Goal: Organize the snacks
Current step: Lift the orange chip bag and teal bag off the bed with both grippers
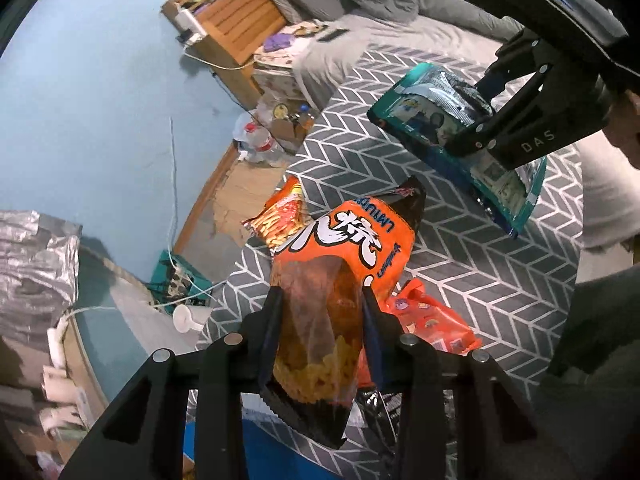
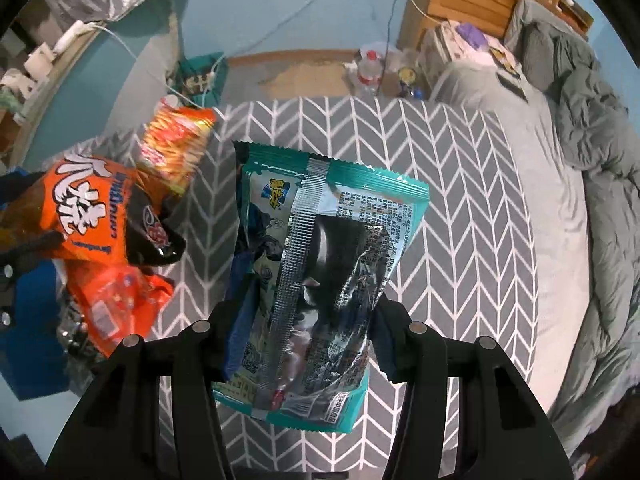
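The left gripper [image 1: 322, 300] clamps an orange-and-black crinkly snack bag [image 1: 344, 248], while the right gripper [image 2: 306, 304] grips a teal-edged silver foil packet [image 2: 320, 264] above the grey chevron-patterned blanket [image 2: 460, 200].

Lower end of orange snack bag [image 1: 340, 264] is covered by left gripper [image 1: 322, 300] frame; contents seen only through clear panel. Small orange packet [image 1: 430, 320] is half hidden behind that bag & gripper finger. Striped snack pack [image 2: 176, 148] is motion-blurred, print unreadable. Fine print on teal snack bag [image 2: 316, 272] is too small to read. Shelf items at left edge of left wrist view are blurred & cut off. Bed [image 2: 560, 200] is cropped by lens rim.
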